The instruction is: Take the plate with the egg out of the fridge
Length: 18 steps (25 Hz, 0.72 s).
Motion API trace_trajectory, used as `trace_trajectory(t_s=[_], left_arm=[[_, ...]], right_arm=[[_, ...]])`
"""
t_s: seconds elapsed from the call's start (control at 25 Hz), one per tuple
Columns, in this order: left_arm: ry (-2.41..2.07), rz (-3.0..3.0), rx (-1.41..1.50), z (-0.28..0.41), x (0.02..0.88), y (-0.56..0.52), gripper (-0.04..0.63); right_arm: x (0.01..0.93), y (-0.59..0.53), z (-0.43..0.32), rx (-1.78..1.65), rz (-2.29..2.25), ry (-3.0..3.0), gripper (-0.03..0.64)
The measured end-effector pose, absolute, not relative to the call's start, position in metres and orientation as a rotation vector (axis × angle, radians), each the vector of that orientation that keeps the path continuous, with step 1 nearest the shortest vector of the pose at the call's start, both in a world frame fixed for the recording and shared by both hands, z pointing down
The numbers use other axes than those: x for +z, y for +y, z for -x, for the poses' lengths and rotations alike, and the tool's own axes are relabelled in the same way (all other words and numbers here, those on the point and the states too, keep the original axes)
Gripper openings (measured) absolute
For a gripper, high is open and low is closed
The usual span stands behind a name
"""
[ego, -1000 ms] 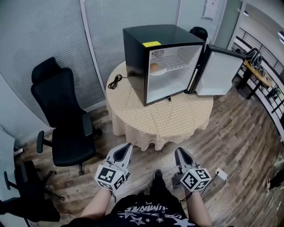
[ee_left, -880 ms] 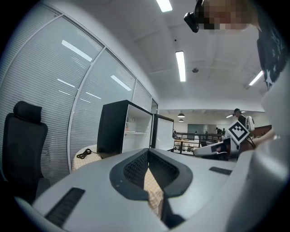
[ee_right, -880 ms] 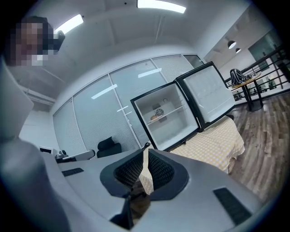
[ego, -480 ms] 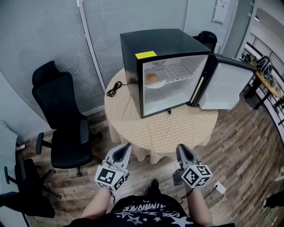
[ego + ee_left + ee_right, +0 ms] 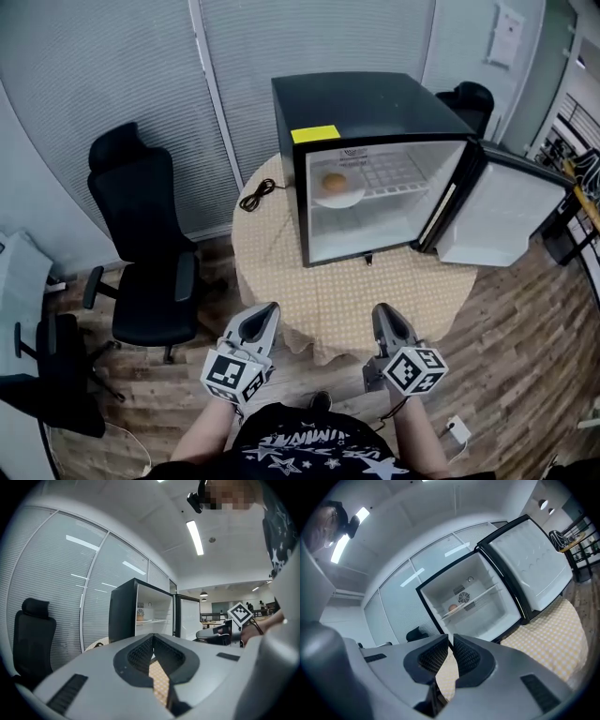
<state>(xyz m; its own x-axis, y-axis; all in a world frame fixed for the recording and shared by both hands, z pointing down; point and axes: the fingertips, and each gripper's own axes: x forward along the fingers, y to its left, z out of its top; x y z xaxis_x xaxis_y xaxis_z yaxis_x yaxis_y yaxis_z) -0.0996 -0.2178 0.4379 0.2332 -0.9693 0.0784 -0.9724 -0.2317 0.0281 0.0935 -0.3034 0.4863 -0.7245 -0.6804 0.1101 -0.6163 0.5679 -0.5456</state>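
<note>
A small black fridge [image 5: 375,103] stands on a round table [image 5: 347,291] with its door [image 5: 502,220] swung open to the right. On its upper wire shelf at the left lies a white plate [image 5: 339,193] with a brown egg [image 5: 334,181] on it. The egg [image 5: 453,606] also shows in the right gripper view, and the plate [image 5: 142,619] in the left gripper view. My left gripper [image 5: 265,315] and right gripper [image 5: 382,317] hang side by side in front of the table, well short of the fridge. Both are shut with nothing between their jaws.
A black office chair [image 5: 150,253] stands left of the table. A black cable [image 5: 258,195] lies coiled on the tablecloth beside the fridge. Another dark chair [image 5: 37,384] is at the far left. A white plug [image 5: 455,429] lies on the wooden floor at the right.
The view has drawn closer to the table and turned slightly, so the fridge looks larger and more central. Both grippers keep their place and stay shut.
</note>
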Motion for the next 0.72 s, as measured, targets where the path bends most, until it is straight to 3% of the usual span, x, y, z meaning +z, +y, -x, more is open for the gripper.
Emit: trace_trajectory(t_s=[0.72], left_arm=[[-1.988,-2.302,0.129,0.112,0.453,-0.274,0.008]], right_arm=[[0.494,-0.370,-0.072,-1.090,1.008,2.571,0.046]])
